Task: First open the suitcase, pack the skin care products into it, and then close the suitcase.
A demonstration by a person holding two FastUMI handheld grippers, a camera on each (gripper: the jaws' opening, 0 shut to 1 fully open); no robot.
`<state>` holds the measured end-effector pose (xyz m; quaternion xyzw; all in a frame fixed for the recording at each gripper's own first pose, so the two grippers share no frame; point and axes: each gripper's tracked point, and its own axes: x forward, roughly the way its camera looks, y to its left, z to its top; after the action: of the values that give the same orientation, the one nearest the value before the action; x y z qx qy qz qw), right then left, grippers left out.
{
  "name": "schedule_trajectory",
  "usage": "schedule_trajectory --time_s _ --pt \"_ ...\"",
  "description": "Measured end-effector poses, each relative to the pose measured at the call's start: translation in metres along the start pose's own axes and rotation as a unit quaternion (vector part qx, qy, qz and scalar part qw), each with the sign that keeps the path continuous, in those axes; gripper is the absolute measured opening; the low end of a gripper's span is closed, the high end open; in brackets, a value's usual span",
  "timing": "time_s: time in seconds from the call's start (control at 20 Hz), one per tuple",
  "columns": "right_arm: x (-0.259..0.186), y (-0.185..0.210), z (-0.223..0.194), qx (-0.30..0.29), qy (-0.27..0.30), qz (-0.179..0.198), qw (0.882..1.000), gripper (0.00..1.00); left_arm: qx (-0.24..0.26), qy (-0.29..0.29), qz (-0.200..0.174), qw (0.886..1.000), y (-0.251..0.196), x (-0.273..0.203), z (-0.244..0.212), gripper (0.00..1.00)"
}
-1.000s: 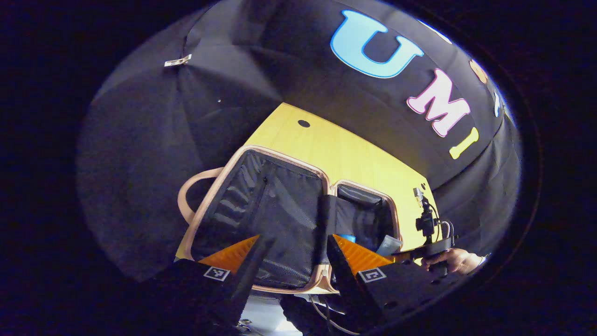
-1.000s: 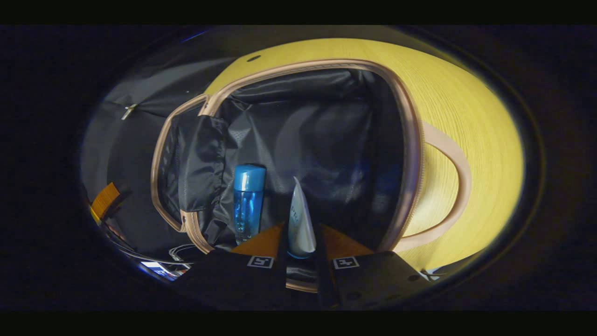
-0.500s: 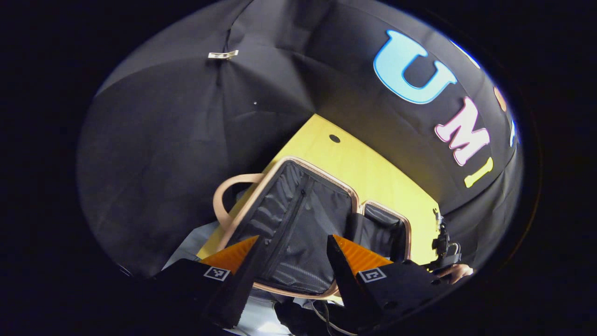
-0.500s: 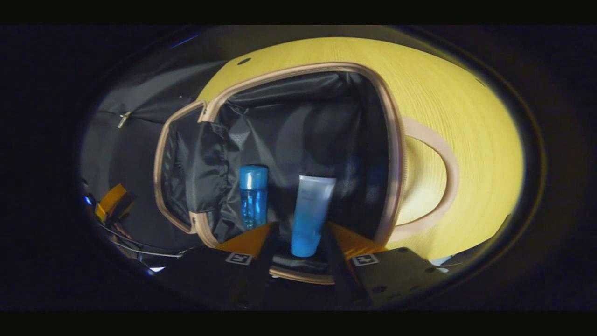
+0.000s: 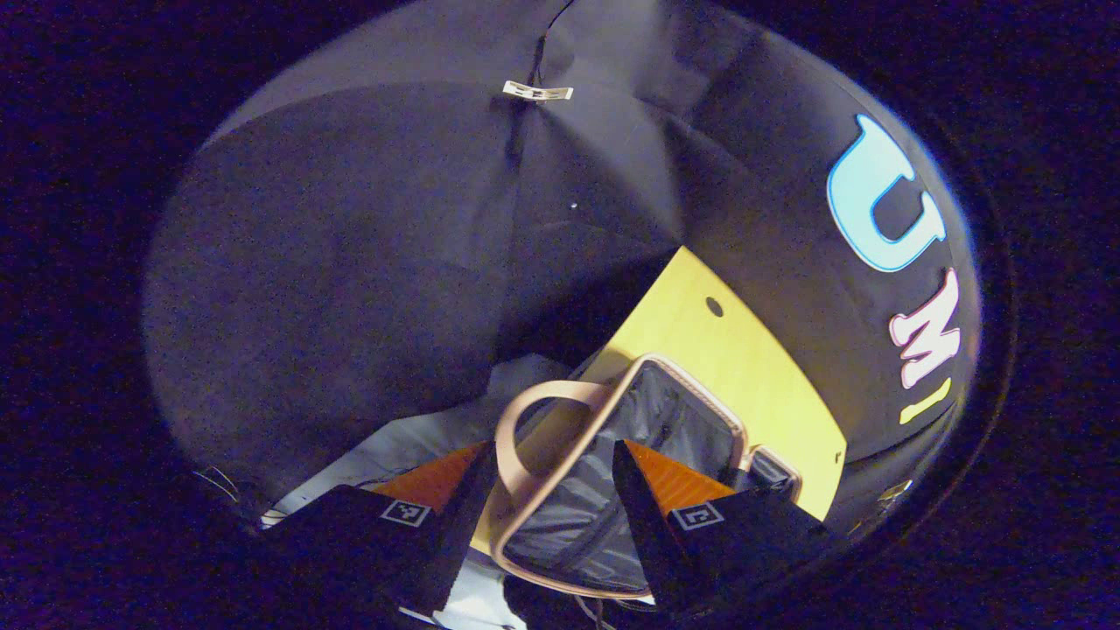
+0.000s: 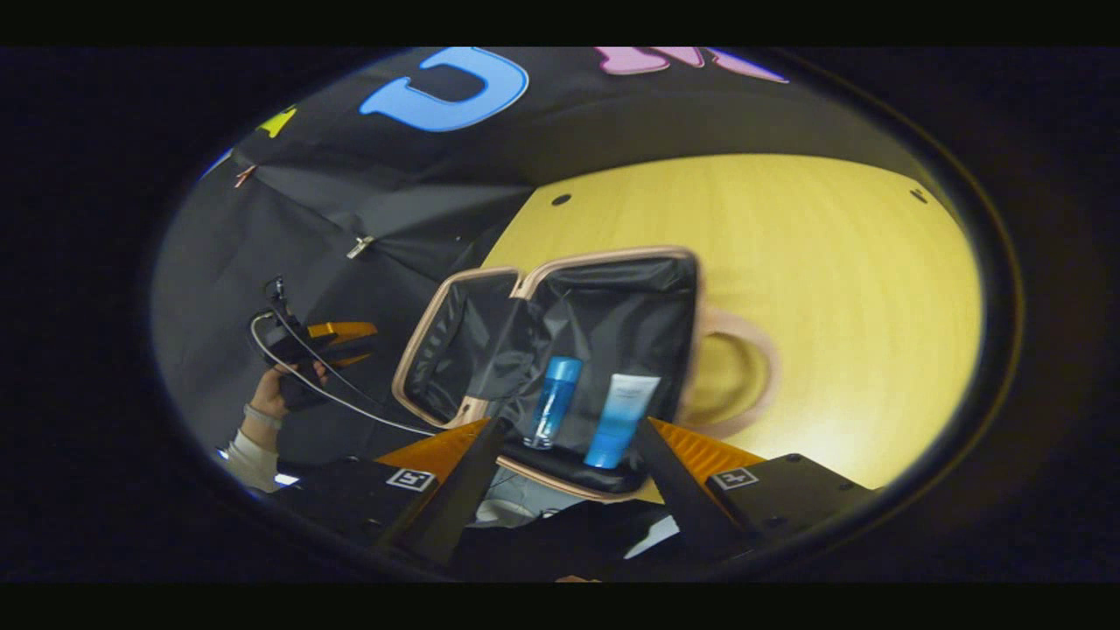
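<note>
The open suitcase (image 6: 604, 256), tan-rimmed with black lining, lies on the yellow table (image 6: 831, 289). A blue bottle (image 6: 553, 402) and a white-and-blue tube (image 6: 619, 418) rest side by side in its near half. My right gripper (image 6: 569, 426) is open, held back just short of the suitcase's near rim, touching neither product. In the left gripper view the suitcase (image 5: 674, 411) shows from its handle end. My left gripper (image 5: 551, 448) is open, with the tan handle (image 5: 525, 411) seen between its fingers farther off. The right gripper view shows the left gripper (image 6: 337, 343) to the suitcase's left, in a hand (image 6: 276, 394).
The suitcase's other tan handle (image 6: 761, 350) lies flat on the table to the right. A small dark hole (image 6: 560, 199) marks the tabletop near the far edge. Black cloth walls close in behind and to the left. A cable (image 6: 350, 398) trails from the left gripper.
The right gripper let go of the tube, opened and drew back; the tube now lies beside the bottle. The left gripper swung away toward the suitcase's handle end.
</note>
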<state>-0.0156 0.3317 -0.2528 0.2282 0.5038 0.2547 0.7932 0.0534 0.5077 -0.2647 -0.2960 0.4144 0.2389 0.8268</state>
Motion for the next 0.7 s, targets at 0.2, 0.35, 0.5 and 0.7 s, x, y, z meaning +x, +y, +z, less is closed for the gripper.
schedule_trajectory --time_s 0.2,0.35,0.5,0.7 --pt "-0.033 -0.036 0.008 0.041 -0.04 -0.036 0.998 0.98 0.036 0.049 0.032 0.998 0.013 0.039 -0.008 0.84" --pt "-0.047 -0.046 0.01 0.075 -0.056 -0.049 0.994 0.97 0.037 0.072 0.024 0.996 0.008 0.063 -0.011 0.85" --pt "-0.048 -0.051 0.01 0.087 -0.065 -0.059 0.992 0.97 0.025 0.092 0.039 0.995 0.01 0.088 -0.016 0.85" --pt "-0.05 -0.045 0.013 0.091 -0.073 -0.06 0.991 0.97 0.002 0.122 0.029 0.992 0.007 0.112 -0.029 0.82"
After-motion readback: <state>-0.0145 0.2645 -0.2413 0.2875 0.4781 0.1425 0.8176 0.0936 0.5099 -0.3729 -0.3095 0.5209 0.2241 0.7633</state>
